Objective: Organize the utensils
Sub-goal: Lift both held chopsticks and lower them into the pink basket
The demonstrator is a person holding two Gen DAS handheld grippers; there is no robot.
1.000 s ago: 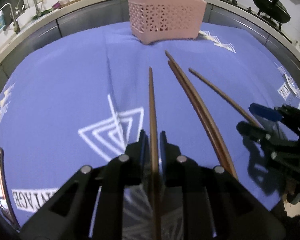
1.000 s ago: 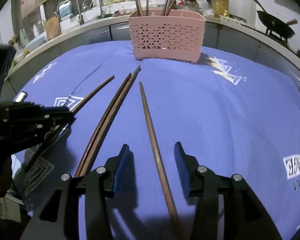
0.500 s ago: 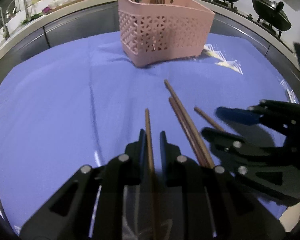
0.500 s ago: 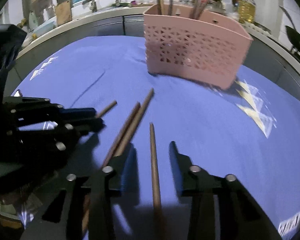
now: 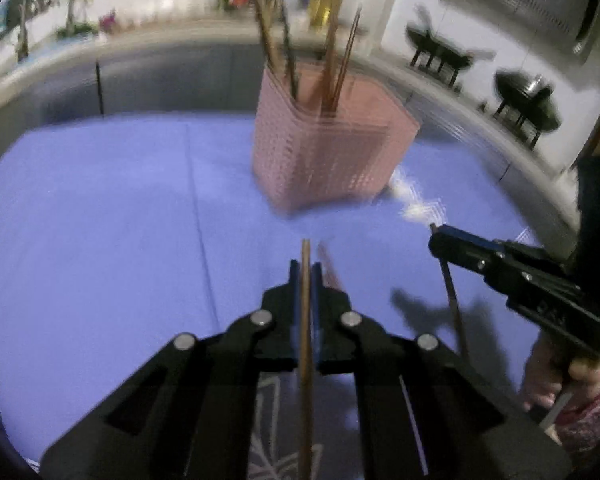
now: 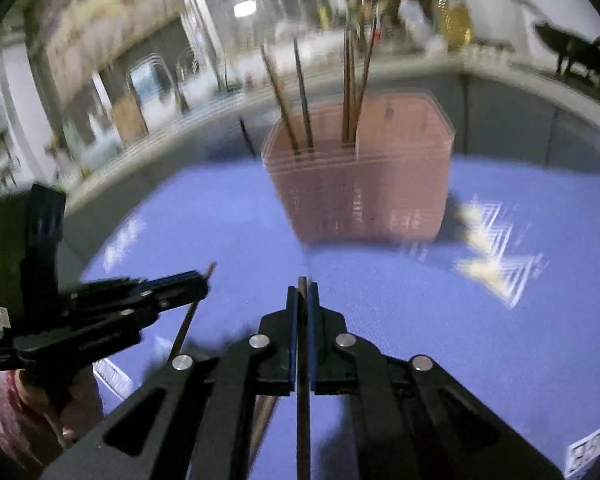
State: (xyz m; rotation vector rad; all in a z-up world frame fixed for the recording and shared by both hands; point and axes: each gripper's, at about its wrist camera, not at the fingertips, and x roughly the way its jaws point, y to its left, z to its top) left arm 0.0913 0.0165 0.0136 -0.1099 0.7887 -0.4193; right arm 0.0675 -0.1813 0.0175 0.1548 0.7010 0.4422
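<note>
Both tools lifted, each clamping a chopstick [image 5: 306, 320].

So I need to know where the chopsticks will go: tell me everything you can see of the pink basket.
The pink basket is a tall, roughly rectangular holder with rounded corners and perforated lattice walls that look like plastic, blurred here. It stands upright on the blue cloth, near its far edge and ahead of both grippers, neither touching it. Several brown chopsticks already stand inside, leaning on its rim.
</note>
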